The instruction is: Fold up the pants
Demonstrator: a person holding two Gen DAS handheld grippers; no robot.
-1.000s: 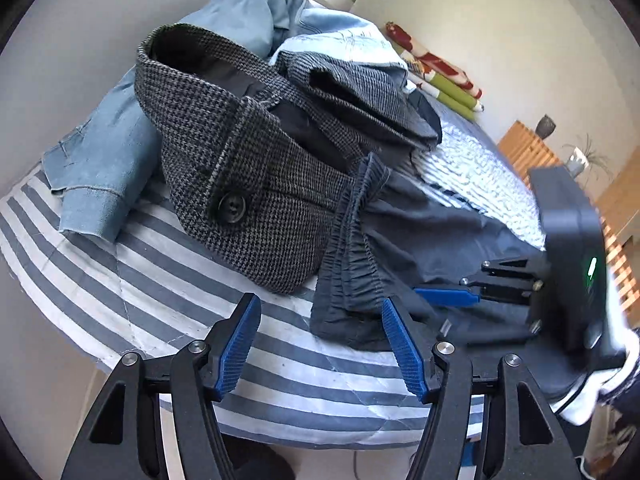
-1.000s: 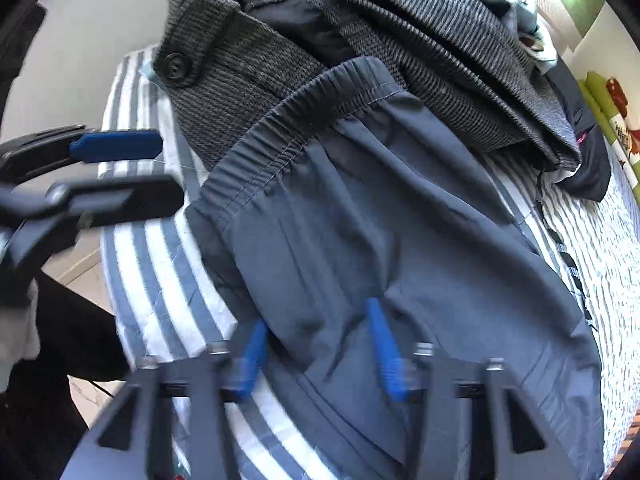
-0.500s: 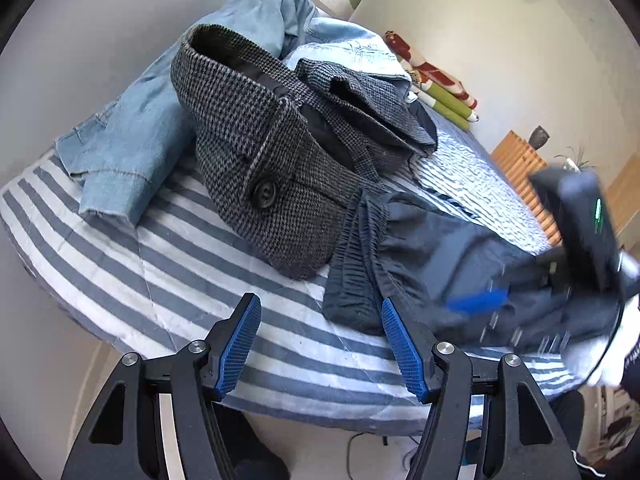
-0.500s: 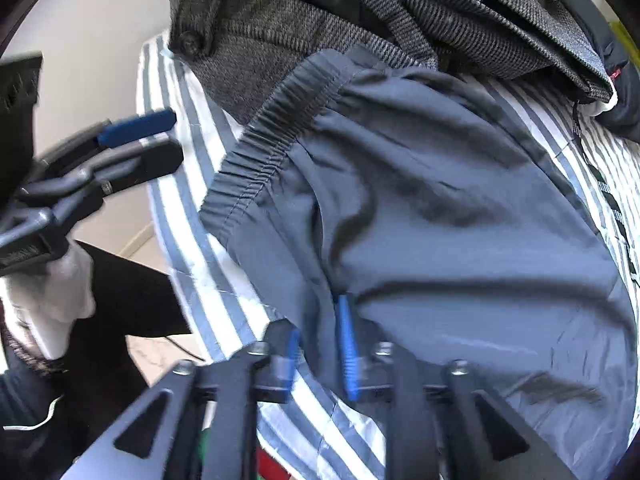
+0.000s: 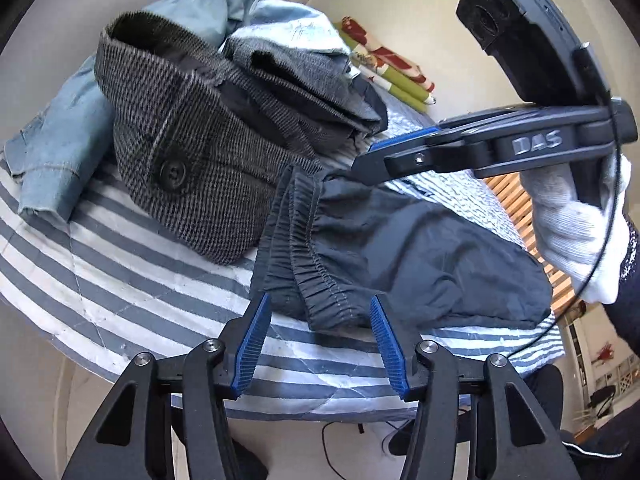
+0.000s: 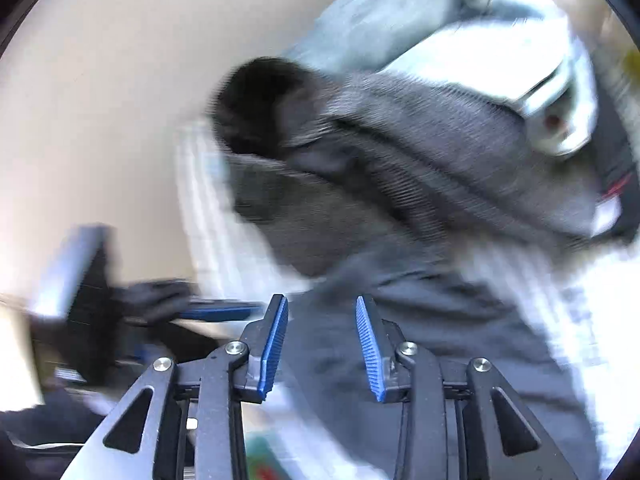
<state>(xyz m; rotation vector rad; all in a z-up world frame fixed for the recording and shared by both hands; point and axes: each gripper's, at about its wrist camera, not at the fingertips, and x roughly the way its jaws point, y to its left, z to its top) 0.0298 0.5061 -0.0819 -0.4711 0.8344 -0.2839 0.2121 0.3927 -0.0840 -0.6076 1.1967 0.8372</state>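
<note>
A bed (image 5: 120,276) covered in a grey-and-white striped sheet fills most of the left wrist view, its near edge curving across the lower part of the frame. Plain pale walls stand behind it, and a slatted wooden piece (image 5: 508,188) shows past the bed's far right side. Rolled, patterned red-and-green fabric (image 5: 384,68) lies at the far end of the bed against the wall.

A light blue denim jacket (image 5: 60,140) sprawls toward the bed's far left edge. A grey houndstooth wool coat (image 5: 192,152) with a large dark button lies partly on top of it, toward the middle of the bed.

The dark navy pants (image 5: 420,248), folded over with the gathered elastic waistband facing the near edge, lie at the bed's near right side, the waistband touching the coat's hem.

The left gripper (image 5: 318,340) hovers at the near edge, its blue-padded jaws spread on either side of the waistband corner without pressing on it; they have just been closing somewhat.

The right gripper (image 5: 362,168), held by a white-gloved hand (image 5: 576,224), hangs above the pants, clear of the cloth. In its own heavily blurred view, the right gripper (image 6: 322,344) has jaws parted with nothing between them; they have just been opening.
</note>
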